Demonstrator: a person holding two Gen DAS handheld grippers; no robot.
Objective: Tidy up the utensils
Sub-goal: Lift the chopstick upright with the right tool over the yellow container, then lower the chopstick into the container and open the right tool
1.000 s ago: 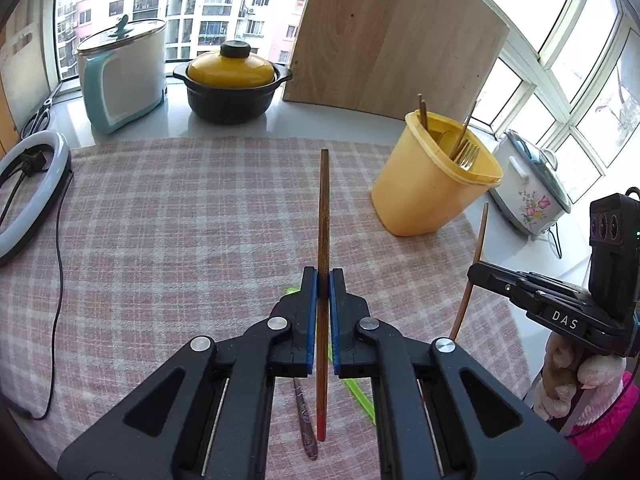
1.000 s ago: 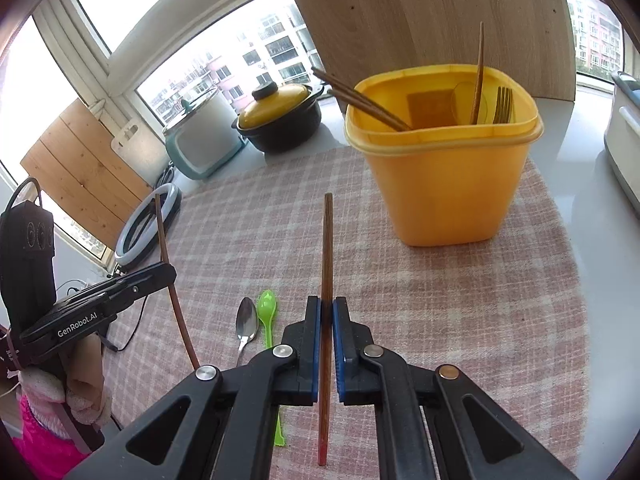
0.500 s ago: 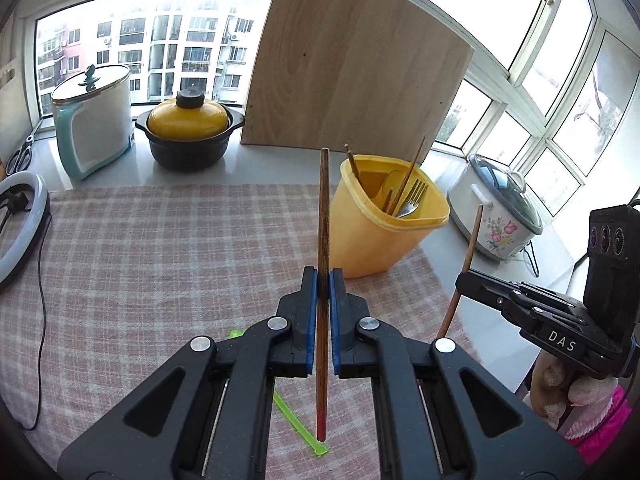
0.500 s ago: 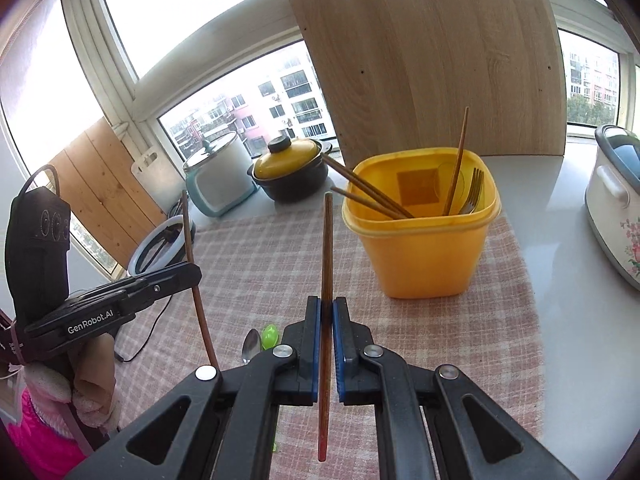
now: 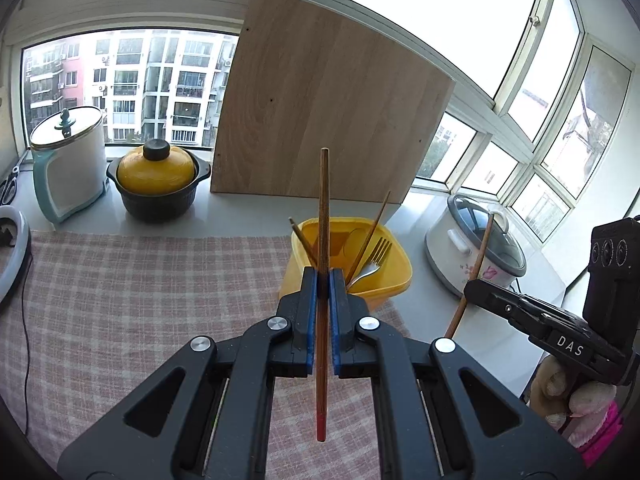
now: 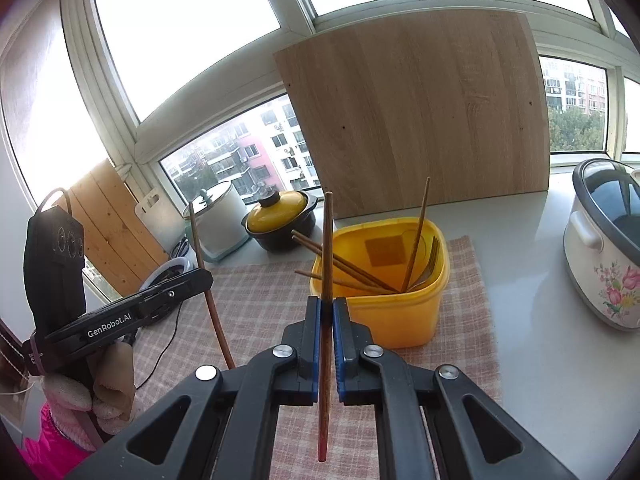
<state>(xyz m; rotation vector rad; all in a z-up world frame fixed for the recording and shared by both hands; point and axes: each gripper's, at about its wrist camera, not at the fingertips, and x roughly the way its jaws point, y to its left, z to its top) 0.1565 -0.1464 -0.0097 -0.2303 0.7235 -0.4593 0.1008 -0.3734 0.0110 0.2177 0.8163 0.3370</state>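
- The left tongs are clamped on a slim brown wooden chopstick with a red tip at its lower end; it stands upright at the centre of the left wrist view, its top rising in front of the wooden board.
- The right tongs are pinched shut on a second chopstick of the same brown wood and red tip, upright at the centre of the right wrist view.
- The yellow plastic utensil bin sits right of centre in that view, on the pink checked cloth that covers the counter. Inside it lean several more chopsticks and a metal fork.
- In the left wrist view the bin shows just behind the blue pads.
- Writing: "DAS" is printed on the right tool body at the lower right of the left wrist view; "GenRobot.AI" is printed on the left tool body at the lower left of the right wrist view.
- At the upper left of the left wrist view a black pot with a yellow lid stands beside a white lidded cooker; a flowered slow cooker sits at right.
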